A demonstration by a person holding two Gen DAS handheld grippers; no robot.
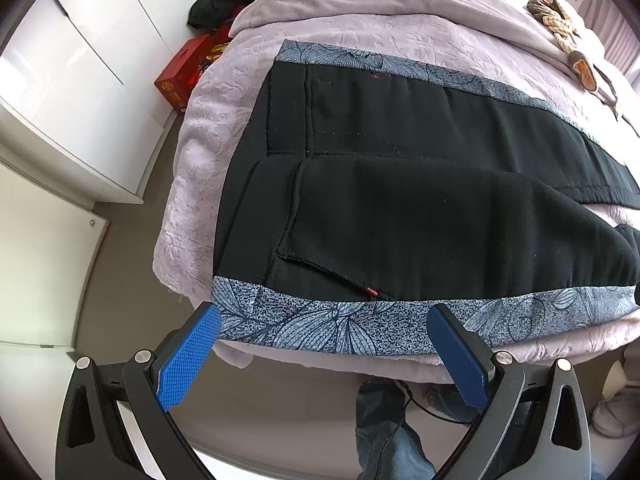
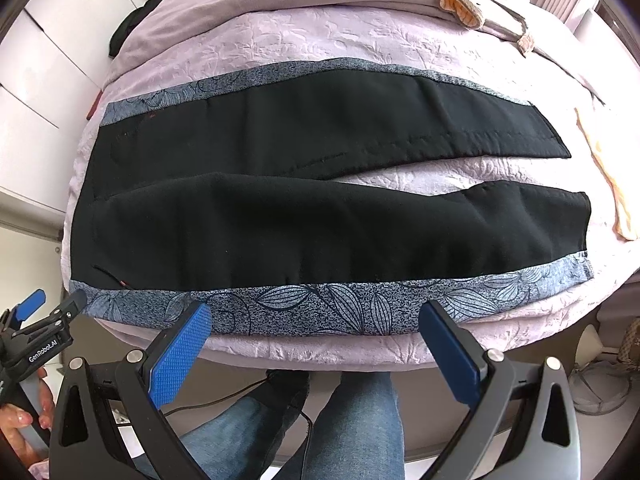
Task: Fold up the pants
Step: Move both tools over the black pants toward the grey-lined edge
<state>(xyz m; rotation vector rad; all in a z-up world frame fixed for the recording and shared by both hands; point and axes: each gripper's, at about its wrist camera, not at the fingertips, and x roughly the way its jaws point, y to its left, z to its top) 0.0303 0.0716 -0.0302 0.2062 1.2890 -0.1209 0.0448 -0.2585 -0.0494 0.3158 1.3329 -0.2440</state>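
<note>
pants (image 2: 280, 216) flat on bed (image 2: 320, 40), legs apart | left tongs (image 1: 324, 320), right tongs (image 2: 316, 318) spread wide, empty, near patterned stripe | soft, limp, light; pinch stripe edge

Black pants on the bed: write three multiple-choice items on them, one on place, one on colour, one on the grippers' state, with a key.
1. Where do the black pants lie?
A. on the floor
B. spread flat on the lilac bedspread
C. in the white wardrobe

2. What colour is the leaf-print side stripe?
A. speckled blue-grey
B. red
C. yellow

3. How do the left gripper and right gripper stand?
A. both shut on cloth
B. one open, one shut
C. both open, holding nothing

Key: 1 B, both legs lie flat on the bedspread; 2 A, the near-edge band is blue-grey; 3 C, the blue pads stand wide apart at the bed's edge.
</note>
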